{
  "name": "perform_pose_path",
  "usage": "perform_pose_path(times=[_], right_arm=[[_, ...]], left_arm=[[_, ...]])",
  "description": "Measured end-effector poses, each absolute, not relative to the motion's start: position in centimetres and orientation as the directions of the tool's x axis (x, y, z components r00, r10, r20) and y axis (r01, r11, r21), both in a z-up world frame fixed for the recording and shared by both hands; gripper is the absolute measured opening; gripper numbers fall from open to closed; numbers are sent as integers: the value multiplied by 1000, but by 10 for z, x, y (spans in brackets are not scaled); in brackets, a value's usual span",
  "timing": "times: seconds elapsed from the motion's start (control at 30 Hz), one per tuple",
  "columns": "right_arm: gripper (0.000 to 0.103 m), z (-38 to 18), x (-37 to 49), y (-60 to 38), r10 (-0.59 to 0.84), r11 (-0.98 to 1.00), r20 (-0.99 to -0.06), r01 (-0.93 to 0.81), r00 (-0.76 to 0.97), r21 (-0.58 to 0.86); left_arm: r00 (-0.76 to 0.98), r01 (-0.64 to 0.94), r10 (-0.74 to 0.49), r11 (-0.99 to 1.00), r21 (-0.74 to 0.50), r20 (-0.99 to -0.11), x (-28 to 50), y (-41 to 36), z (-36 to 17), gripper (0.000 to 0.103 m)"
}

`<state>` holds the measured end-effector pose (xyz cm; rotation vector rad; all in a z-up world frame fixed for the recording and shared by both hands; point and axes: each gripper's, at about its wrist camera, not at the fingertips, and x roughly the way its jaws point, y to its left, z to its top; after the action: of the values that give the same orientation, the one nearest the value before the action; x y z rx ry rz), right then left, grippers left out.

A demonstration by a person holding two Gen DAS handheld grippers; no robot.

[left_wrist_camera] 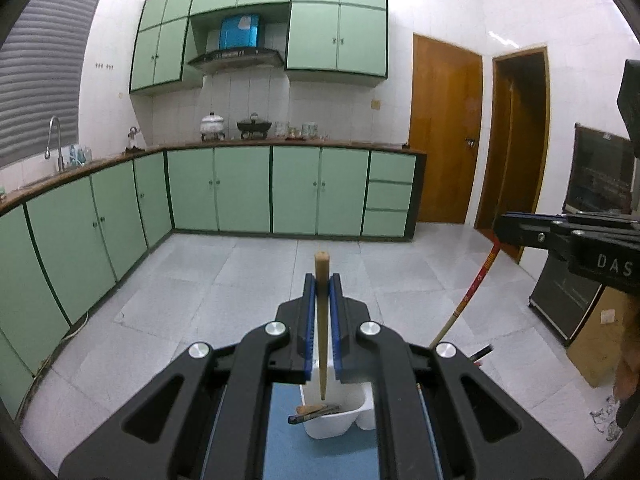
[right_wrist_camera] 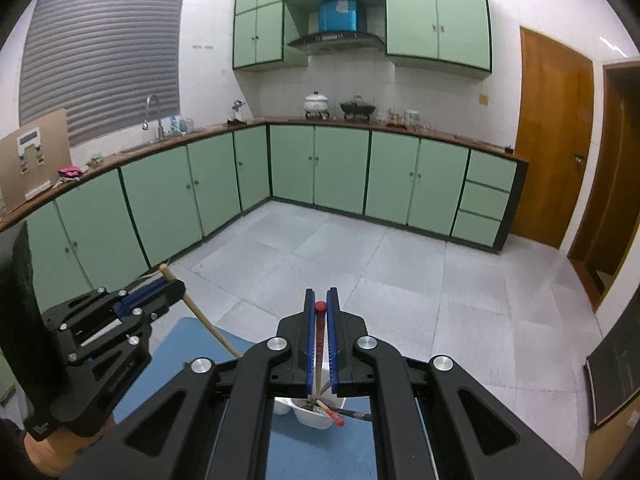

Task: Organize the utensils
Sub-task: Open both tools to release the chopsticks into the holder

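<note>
My left gripper (left_wrist_camera: 322, 280) is shut on a plain wooden chopstick (left_wrist_camera: 322, 320) that stands upright, its tip over the white utensil holder (left_wrist_camera: 332, 420). My right gripper (right_wrist_camera: 320, 296) is shut on a red-topped patterned chopstick (right_wrist_camera: 319, 340), also upright, its lower end in the white holder (right_wrist_camera: 316, 416). The holder sits on a blue mat (left_wrist_camera: 288, 440) and has other chopsticks lying in it, one with a red end (right_wrist_camera: 334, 416). The right gripper (left_wrist_camera: 560, 236) and its red chopstick (left_wrist_camera: 472, 292) show in the left wrist view. The left gripper (right_wrist_camera: 120, 312) and the wooden chopstick (right_wrist_camera: 200, 316) show in the right wrist view.
Green kitchen cabinets (right_wrist_camera: 340, 168) run along the far wall and left side under a brown counter with pots (right_wrist_camera: 316, 104) and a sink tap (right_wrist_camera: 154, 116). Wooden doors (right_wrist_camera: 552, 140) stand at right. A dark appliance (left_wrist_camera: 560, 292) and cardboard box (left_wrist_camera: 600, 340) stand at right.
</note>
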<state>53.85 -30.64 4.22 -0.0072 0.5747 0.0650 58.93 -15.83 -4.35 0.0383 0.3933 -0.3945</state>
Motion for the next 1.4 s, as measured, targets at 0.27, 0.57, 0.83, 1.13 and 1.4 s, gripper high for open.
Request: perform_pose_path(times=[0.27, 0.57, 0.83, 1.13, 1.4], right_arm=[[7, -16, 561, -316, 62, 998, -620, -50, 782, 38], [17, 7, 513, -324, 96, 995, -541, -73, 836, 64], [19, 17, 441, -309, 153, 988, -484, -136, 862, 69], [23, -20, 342, -291, 185, 983, -470, -163, 863, 87], [27, -78, 259, -280, 135, 991, -491, -105, 861, 88]], left_arm=[[814, 392, -363, 919, -34, -454, 605, -160, -86, 6], [863, 387, -364, 922, -7, -351, 537, -132, -64, 41], [886, 394, -381, 919, -2, -265, 439, -108, -36, 54], [881, 407, -390, 913, 11, -269, 364, -87, -39, 60], [872, 363, -351, 931, -30, -342, 318, -58, -77, 65]])
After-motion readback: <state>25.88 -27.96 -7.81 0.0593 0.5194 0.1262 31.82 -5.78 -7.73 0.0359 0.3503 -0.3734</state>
